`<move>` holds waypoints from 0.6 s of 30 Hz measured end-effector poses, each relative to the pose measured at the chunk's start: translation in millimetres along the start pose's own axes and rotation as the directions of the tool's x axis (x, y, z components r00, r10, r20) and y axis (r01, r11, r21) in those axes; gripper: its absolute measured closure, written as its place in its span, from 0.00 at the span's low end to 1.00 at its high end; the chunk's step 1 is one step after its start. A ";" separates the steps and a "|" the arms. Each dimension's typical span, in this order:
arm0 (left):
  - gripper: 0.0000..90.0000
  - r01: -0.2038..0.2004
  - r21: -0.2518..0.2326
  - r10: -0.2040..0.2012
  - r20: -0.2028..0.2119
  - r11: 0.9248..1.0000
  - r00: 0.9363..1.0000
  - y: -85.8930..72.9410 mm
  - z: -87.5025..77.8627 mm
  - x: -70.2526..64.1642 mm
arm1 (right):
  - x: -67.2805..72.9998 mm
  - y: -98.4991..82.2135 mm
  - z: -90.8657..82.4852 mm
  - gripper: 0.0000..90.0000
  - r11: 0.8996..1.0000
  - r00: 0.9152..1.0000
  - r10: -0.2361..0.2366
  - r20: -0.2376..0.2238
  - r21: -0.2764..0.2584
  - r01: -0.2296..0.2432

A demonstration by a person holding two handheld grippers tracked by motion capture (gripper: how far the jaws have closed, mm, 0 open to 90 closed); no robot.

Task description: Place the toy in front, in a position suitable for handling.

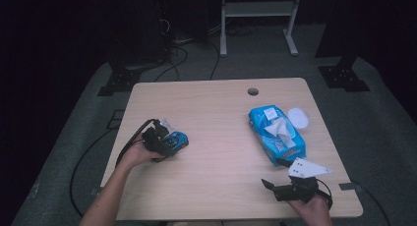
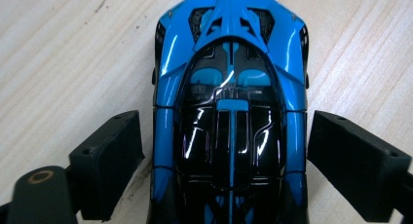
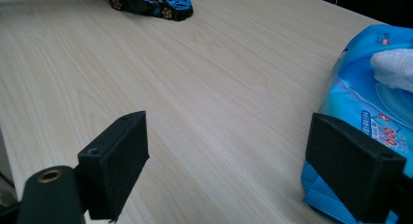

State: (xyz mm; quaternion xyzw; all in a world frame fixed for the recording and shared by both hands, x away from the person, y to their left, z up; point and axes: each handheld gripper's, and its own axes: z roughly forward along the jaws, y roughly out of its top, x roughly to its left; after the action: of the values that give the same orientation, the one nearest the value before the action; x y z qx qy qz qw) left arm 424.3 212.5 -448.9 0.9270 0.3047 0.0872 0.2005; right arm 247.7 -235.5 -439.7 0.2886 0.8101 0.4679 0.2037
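- The blue and black toy car (image 2: 231, 112) stands on its wheels on the left part of the wooden worktop (image 1: 216, 132), near the person's edge.
- The left tongs (image 1: 169, 140) straddle it: in the left gripper view one black jaw stands on each flank of the car, spread, with a thin gap on both sides and neither pad pressing on the body.
- The person's left hand (image 1: 135, 155) carries those tongs from the left.
- Well apart, at the right near corner, the right tongs (image 1: 275, 174) lie low over the worktop, jaws spread wide on nothing.
- Just beside their right jaw lies a blue wet-wipe pack (image 1: 277, 132), a white wipe (image 3: 394, 68) sticking out of its top.
- A white round lid (image 1: 298, 119) rests against the pack's far side.
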 end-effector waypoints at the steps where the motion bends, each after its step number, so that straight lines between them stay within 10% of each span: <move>1: 0.15 0.002 0.002 -0.002 0.003 1.000 1.000 -0.3 0.4 0.5 | 0.0 0.0 0.0 0.16 1.000 1.000 0.000 0.000 -0.001 0.000; 18: 0.28 -0.011 0.057 0.009 0.029 0.998 1.000 3.5 1.4 2.9 | 1.3 0.6 0.0 0.17 1.000 1.000 -0.009 0.002 0.001 0.009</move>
State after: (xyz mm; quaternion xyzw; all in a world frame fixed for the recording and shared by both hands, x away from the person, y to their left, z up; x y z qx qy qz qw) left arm 428.9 211.2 -448.6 0.9351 0.2996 0.0662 0.1776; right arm 246.9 -234.4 -439.2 0.2858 0.8113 0.4664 0.2066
